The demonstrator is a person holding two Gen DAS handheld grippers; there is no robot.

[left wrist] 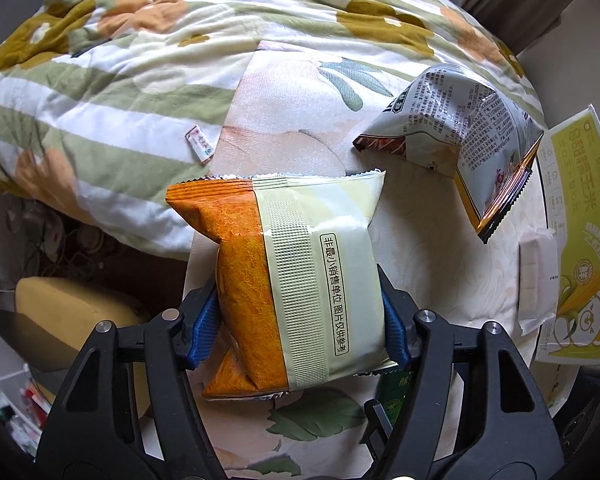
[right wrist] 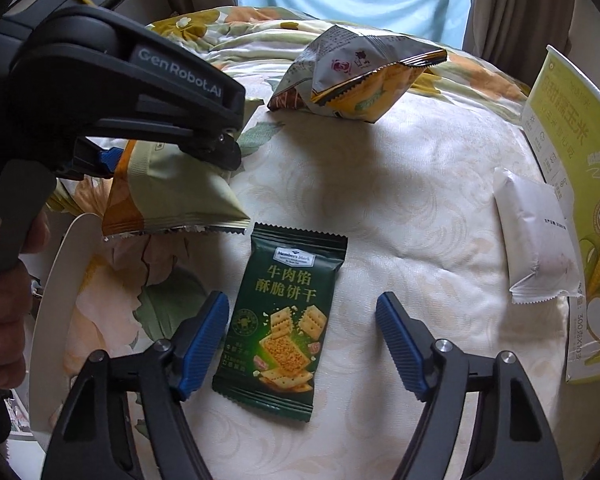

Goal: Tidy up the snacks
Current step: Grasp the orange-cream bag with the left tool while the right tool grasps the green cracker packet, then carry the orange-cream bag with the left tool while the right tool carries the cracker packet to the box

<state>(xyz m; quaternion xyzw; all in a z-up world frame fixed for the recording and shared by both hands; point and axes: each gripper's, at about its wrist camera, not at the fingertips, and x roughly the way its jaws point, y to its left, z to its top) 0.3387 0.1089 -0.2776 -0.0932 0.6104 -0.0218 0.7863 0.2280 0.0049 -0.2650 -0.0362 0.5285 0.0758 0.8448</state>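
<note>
My left gripper (left wrist: pixel 300 312) is clamped across the middle of the orange-and-cream snack bag (left wrist: pixel 284 280), which hangs lifted above the cushion (right wrist: pixel 380 220), just up and left of the green cracker packet (right wrist: pixel 282 320). The bag is puffy and slick, so I judge it could squirm out between the blue pads (left wrist: pixel 394 330) if I swing it fast, or burst if I squeeze harder. My right gripper (right wrist: pixel 300 344) stands wide apart, fingers either side of the green cracker packet, touching nothing I can see. That packet lies flat, so closing on it may only skate over the foil or pinch the cloth. Beyond the packet sits a crumpled grey-and-yellow bag (right wrist: pixel 352 76); to its right, a white sachet (right wrist: pixel 536 240) against the corn box (right wrist: pixel 580 184).
</note>
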